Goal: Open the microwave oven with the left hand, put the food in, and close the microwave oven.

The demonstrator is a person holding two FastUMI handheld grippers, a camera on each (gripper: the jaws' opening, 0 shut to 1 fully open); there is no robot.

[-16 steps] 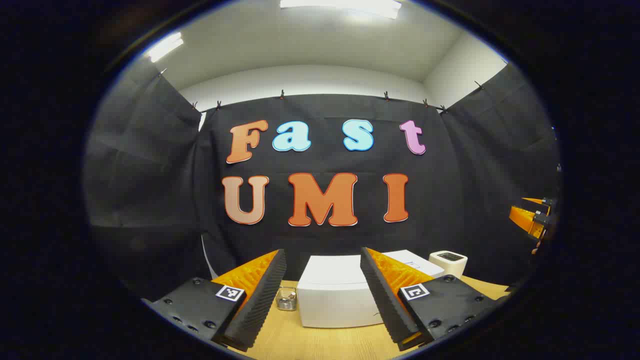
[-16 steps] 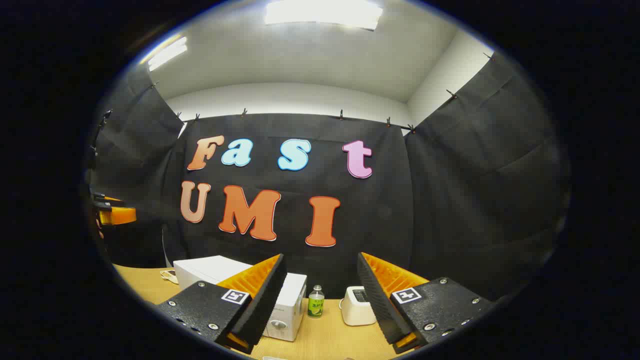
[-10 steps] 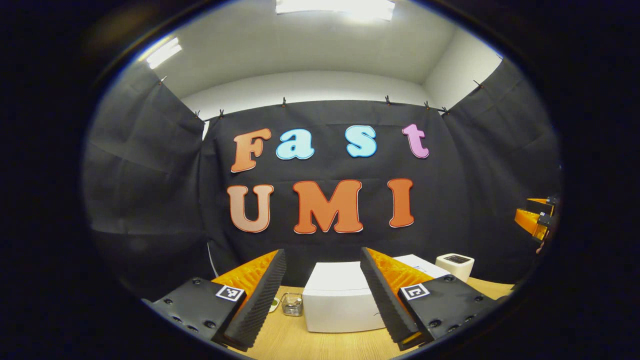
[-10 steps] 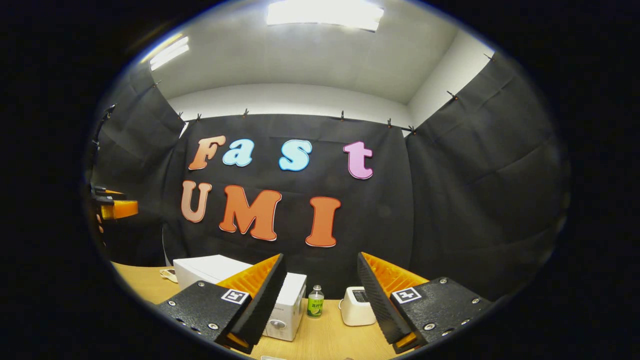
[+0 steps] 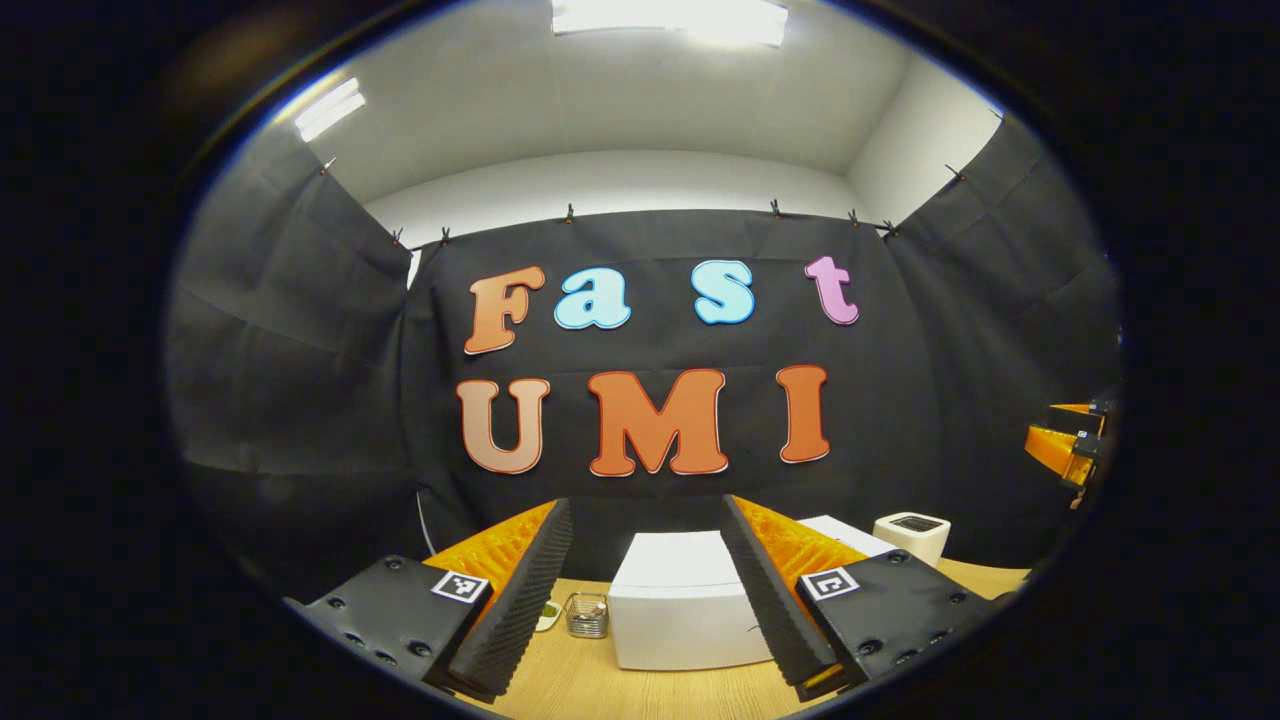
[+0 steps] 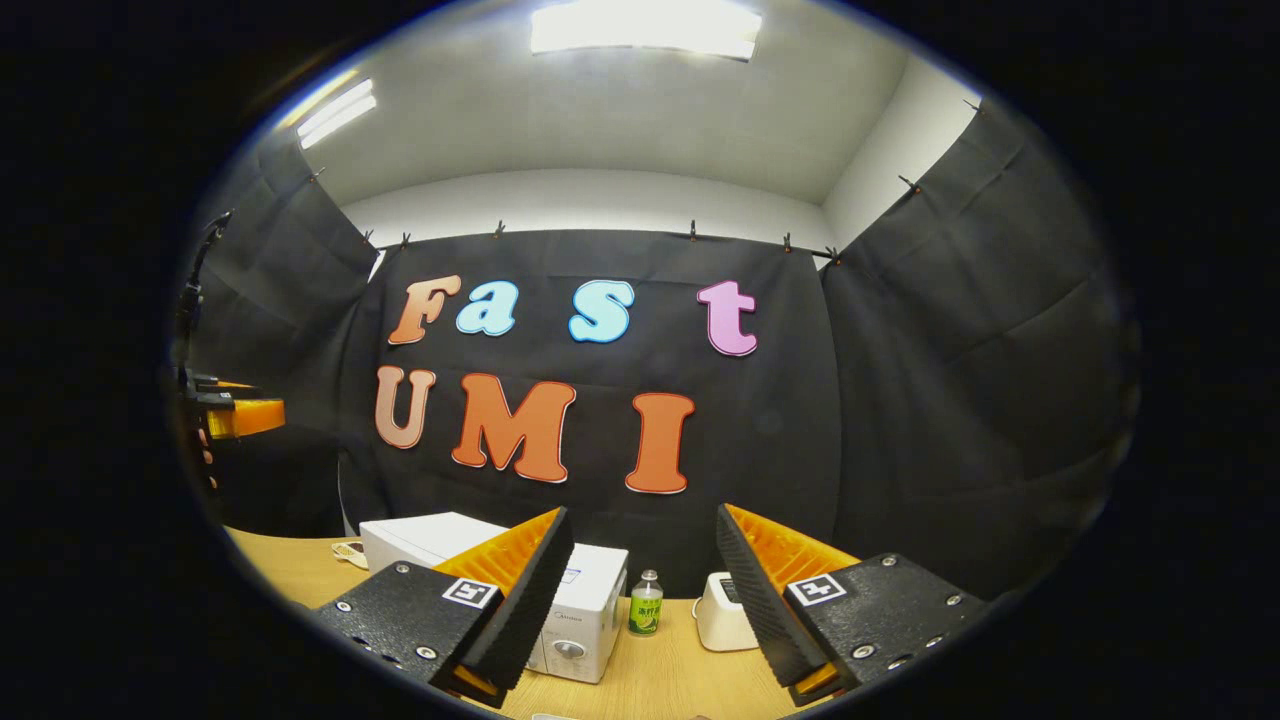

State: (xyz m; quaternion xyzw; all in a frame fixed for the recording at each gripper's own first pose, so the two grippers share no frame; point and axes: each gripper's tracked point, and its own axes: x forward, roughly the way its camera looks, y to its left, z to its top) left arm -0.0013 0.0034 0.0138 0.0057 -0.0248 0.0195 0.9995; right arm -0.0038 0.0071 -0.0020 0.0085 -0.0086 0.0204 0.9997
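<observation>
A white microwave oven (image 5: 680,600) stands on the wooden table (image 5: 640,690), door closed, straight ahead of my left gripper (image 5: 640,590). That gripper is held above the table, open and holding nothing. In the right gripper view the microwave oven (image 6: 580,610) sits at lower left, its knob panel facing me, partly behind my own left finger. My right gripper (image 6: 640,600) is open too, with nothing between its fingers. The other gripper (image 6: 235,415) appears far off at the left edge, and the right one (image 5: 1065,445) at the far right of the left gripper view.
A small green bottle (image 6: 646,605) and a white toaster-like box (image 6: 722,610) stand right of the microwave. The same white box (image 5: 912,535) shows in the left gripper view. A small wire basket (image 5: 586,613) sits left of the microwave.
Both views have tilted slightly upward and shifted; the microwave sits lower and a bit smaller in the left gripper view. Both grippers stay open.
</observation>
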